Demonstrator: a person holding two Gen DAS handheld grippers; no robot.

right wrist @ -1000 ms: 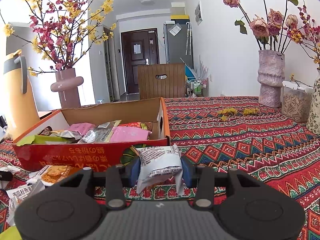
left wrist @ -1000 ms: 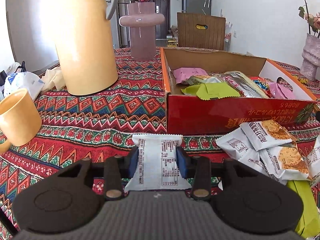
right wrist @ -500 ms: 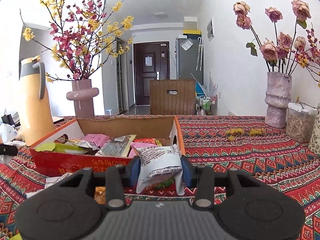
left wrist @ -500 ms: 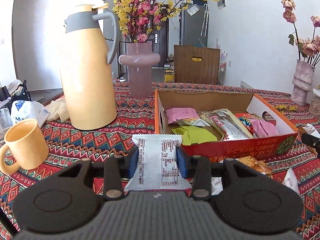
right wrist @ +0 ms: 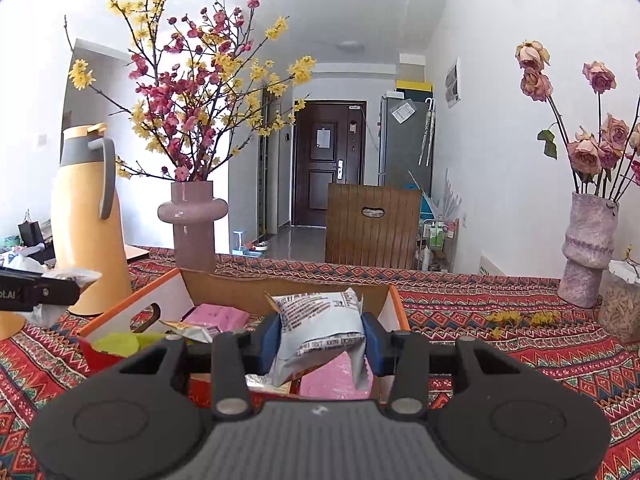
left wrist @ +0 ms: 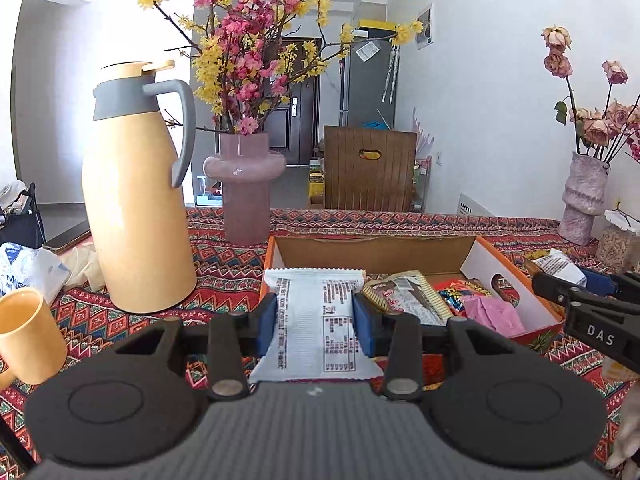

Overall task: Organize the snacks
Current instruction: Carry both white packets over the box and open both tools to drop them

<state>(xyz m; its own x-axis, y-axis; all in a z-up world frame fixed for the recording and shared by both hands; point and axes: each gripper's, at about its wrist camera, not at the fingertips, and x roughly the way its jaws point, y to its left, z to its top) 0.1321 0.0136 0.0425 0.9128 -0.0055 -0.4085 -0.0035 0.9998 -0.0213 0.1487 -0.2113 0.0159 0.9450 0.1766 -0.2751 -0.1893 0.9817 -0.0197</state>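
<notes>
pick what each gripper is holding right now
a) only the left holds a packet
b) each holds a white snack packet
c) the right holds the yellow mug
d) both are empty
b: the left gripper is shut on a flat white snack packet, and the right gripper is shut on a crumpled white packet, both over the cardboard box.

Counts on my two wrist views

I count two grippers, left gripper (left wrist: 316, 322) and right gripper (right wrist: 320, 338), each with one white snack packet clamped: the first packet (left wrist: 316, 320) and the second packet (right wrist: 320, 324). One orange cardboard box (left wrist: 508, 276) holds several snacks I cannot count exactly. I also see one yellow thermos jug (left wrist: 138, 204), one yellow mug (left wrist: 30, 338), two vases, a mauve vase (left wrist: 245, 184) and a rose vase (left wrist: 585, 196), and one wooden chair back (left wrist: 368, 168).
</notes>
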